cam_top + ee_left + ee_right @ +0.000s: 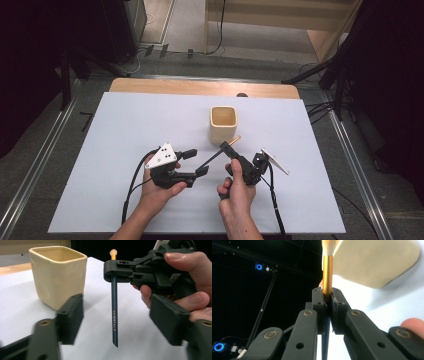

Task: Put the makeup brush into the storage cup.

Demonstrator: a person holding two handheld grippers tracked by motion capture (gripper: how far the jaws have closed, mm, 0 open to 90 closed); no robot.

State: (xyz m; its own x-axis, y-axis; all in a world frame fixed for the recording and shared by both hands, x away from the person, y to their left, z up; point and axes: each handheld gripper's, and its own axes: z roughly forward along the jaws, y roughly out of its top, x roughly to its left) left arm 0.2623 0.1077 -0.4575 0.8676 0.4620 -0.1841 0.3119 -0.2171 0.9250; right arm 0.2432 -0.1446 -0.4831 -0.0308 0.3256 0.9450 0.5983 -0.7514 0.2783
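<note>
Holding a brush (114, 312) up off the table, the right gripper (226, 148) has its jaws clamped near the ferrule. Left gripper (196, 162) waits wide open, empty, beside it. Looks like a handoff or a drop into the cup (223, 123) next, so line it up.

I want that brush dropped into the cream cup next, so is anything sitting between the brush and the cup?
Nothing visible does. The right gripper holds the brush beside the cup, with bare white table between them.

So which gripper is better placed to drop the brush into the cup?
Right. The right gripper is shut on the brush, close beside the cup. The left gripper is open and empty.
</note>
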